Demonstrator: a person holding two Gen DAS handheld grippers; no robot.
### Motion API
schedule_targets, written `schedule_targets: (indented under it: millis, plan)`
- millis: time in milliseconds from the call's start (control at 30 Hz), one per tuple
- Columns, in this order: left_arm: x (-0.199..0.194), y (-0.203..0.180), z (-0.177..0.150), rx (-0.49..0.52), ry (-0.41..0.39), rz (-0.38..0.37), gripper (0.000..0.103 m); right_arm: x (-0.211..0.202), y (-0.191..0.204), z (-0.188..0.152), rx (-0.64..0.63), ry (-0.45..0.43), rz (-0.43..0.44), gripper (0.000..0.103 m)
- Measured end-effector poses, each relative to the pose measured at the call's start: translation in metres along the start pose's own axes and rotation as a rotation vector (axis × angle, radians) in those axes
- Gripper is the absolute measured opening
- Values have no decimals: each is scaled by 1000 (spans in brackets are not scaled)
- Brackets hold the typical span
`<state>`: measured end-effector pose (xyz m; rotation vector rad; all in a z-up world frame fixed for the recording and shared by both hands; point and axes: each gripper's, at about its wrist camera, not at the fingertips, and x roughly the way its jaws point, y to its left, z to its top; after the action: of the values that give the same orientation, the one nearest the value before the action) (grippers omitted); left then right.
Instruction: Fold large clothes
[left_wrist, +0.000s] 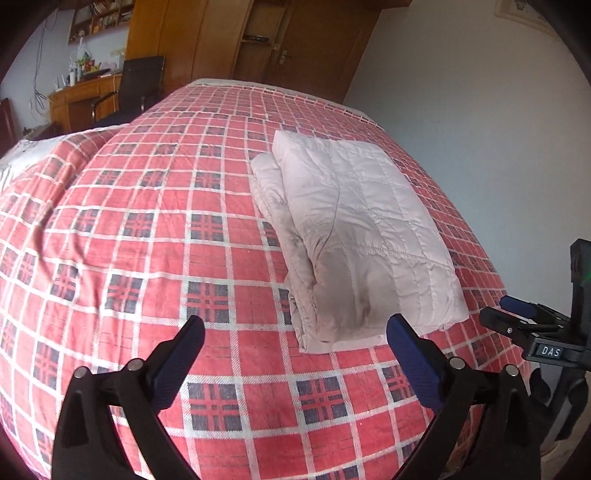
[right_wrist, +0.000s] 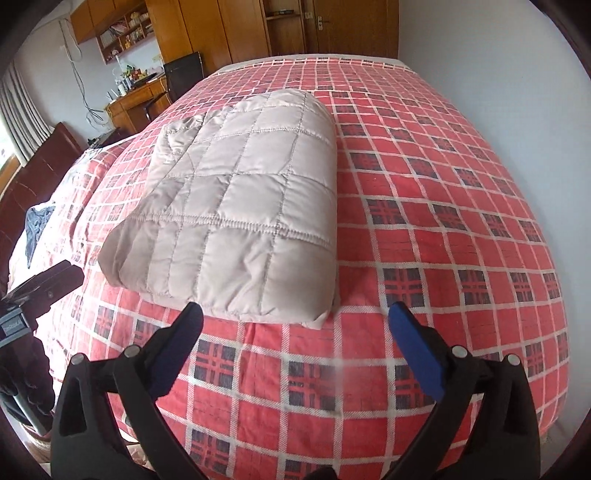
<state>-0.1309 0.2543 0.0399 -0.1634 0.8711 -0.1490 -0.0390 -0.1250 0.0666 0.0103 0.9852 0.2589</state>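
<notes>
A pale pink quilted garment (left_wrist: 354, 236) lies folded into a thick rectangular bundle on the red plaid bed cover (left_wrist: 147, 229). In the right wrist view the same bundle (right_wrist: 243, 214) sits just beyond the fingertips. My left gripper (left_wrist: 295, 328) is open, a little short of the bundle's near edge, with nothing between its fingers. My right gripper (right_wrist: 295, 317) is open too, hovering above the cover at the bundle's near right corner. The right gripper (left_wrist: 524, 317) also shows at the right edge of the left wrist view.
The bed cover (right_wrist: 443, 221) spreads wide to the right of the bundle. A plaid pillow (left_wrist: 55, 162) lies at the left. A wooden desk (left_wrist: 85, 96), a black chair (left_wrist: 142, 83) and wardrobes stand behind. A white wall (left_wrist: 480, 110) runs along the right.
</notes>
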Motion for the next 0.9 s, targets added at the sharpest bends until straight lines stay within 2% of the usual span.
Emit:
schedule_targets:
  millis: [100,200,367,900]
  plan:
    - [-3,-5,-3,13,-11,38,99,-8,4,-2,-2,-27,-32,100]
    - [-8,-8,-5,9,-20,49,99,-10,5,-3,4,-41,-34,100]
    - [-12,-15,-10,38,-30,113,99,-13,9,-3,-2,-51,-54,100]
    - [0,-18,-25,42,18,139,99,3,20,-9,-18,-10,-40,100]
